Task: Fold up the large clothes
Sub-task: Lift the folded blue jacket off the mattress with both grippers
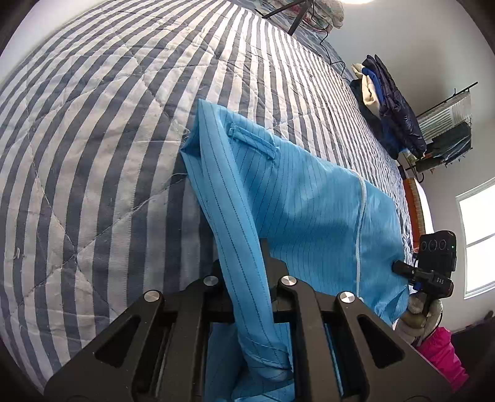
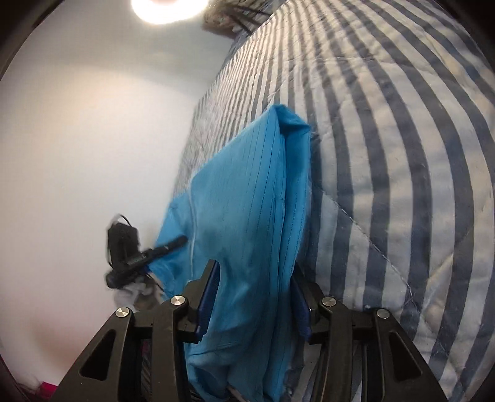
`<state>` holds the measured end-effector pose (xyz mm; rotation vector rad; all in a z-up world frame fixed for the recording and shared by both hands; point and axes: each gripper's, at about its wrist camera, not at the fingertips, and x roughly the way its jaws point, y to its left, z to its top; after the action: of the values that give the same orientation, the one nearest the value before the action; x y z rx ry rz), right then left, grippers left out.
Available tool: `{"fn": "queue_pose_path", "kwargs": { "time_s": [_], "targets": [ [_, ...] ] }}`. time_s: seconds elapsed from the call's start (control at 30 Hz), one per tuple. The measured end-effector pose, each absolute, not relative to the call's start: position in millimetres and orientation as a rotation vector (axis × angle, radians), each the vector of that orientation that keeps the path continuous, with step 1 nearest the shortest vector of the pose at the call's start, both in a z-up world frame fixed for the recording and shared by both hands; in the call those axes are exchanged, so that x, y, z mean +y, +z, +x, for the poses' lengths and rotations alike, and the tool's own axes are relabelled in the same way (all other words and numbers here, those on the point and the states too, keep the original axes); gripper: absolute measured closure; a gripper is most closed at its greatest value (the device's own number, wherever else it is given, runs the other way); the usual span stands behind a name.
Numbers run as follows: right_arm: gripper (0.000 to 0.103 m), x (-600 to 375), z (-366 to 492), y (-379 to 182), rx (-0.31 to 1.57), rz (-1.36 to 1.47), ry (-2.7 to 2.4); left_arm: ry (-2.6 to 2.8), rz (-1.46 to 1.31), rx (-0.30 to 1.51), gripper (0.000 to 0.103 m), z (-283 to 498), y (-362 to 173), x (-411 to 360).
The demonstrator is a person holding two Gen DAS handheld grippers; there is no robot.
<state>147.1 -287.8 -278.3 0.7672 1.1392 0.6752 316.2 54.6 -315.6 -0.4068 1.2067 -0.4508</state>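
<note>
Wide open stretch of blue-and-white striped quilted bed cover left of and beyond the bright blue pinstriped garment, free for passage. Blocked at the far right bed edge by a pile of dark navy and cream folded clothes. Further back, a black tripod leg and trailing black cable in the way.
</note>
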Motion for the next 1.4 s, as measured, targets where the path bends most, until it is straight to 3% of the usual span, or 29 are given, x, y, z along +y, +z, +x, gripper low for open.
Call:
{"fn": "queue_pose_path", "kwargs": {
  "time_s": [0.37,0.53,0.6,1.4],
  "targets": [
    [0.064,-310,131,-292,1.177,0.833,0.714,-0.449,-0.422,1.210,0.096,315,-317,62],
    [0.093,-289,143,-282,1.165,0.721,0.651,-0.426,-0.383,1.193,0.096,309,-303,54],
    [0.096,-278,141,-262,1.137,0.632,0.640,-0.426,-0.359,1.170,0.096,306,-293,51],
    [0.100,-306,81,-65,0.861,0.207,0.415,-0.582,-0.210,0.899,0.097,271,-127,-57]
  ]
}}
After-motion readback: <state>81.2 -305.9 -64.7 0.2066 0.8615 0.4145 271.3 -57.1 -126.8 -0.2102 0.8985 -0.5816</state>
